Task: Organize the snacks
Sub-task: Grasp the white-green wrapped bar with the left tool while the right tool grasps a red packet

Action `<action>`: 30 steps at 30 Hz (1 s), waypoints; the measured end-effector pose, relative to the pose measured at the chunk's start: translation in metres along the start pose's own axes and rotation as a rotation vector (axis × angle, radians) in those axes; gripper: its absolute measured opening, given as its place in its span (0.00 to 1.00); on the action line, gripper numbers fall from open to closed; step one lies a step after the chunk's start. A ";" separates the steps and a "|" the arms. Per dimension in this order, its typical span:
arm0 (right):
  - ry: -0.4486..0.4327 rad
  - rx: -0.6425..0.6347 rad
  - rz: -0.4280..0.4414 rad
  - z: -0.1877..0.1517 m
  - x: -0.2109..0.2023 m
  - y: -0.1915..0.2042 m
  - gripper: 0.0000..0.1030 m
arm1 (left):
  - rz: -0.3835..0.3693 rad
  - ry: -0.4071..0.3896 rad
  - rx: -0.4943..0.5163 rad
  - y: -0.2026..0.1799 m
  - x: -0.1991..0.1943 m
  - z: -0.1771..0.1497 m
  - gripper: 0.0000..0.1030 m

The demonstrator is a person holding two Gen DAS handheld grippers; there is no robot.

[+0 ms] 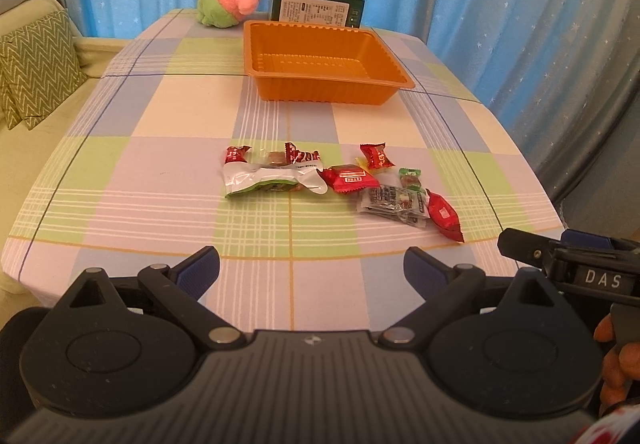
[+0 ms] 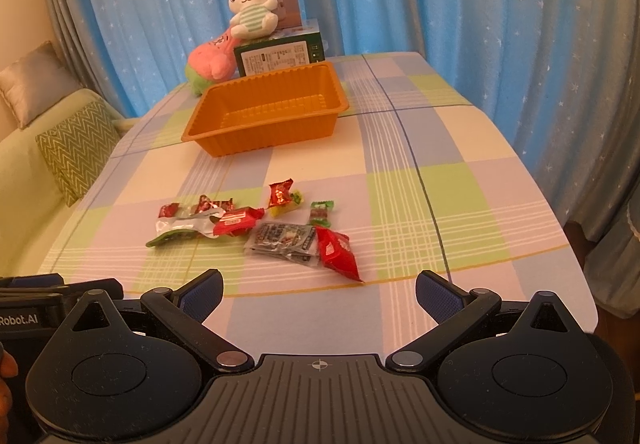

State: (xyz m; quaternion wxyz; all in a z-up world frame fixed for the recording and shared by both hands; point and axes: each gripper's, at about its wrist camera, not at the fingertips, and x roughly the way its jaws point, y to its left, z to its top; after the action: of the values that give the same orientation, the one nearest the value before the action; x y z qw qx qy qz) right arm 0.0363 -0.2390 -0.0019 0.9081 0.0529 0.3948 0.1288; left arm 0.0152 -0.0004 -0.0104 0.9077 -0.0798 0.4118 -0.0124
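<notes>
While both claws gape empty, crinkly foil snack packets (image 1: 344, 180) lie before ribbed orange plastic tray (image 1: 320, 82).

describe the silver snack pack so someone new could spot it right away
Start at the orange tray on the checked tablecloth, then drop to the scatter of wrappers nearer the grippers. At the scatter's right end lies the silver snack pack, flat, its right edge under a red packet. It is the only grey, dark-printed wrapper there.
</notes>
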 end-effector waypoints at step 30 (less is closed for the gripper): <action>0.167 -0.083 0.053 0.018 0.144 -0.029 0.31 | 0.001 0.102 0.270 0.018 0.131 0.056 0.79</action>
State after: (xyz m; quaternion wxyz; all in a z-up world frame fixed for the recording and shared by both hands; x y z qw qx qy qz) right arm 0.1488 -0.2273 -0.0965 0.8698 0.0147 0.4619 0.1730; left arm 0.1433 0.0130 -0.0744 0.8881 0.0438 0.4521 -0.0713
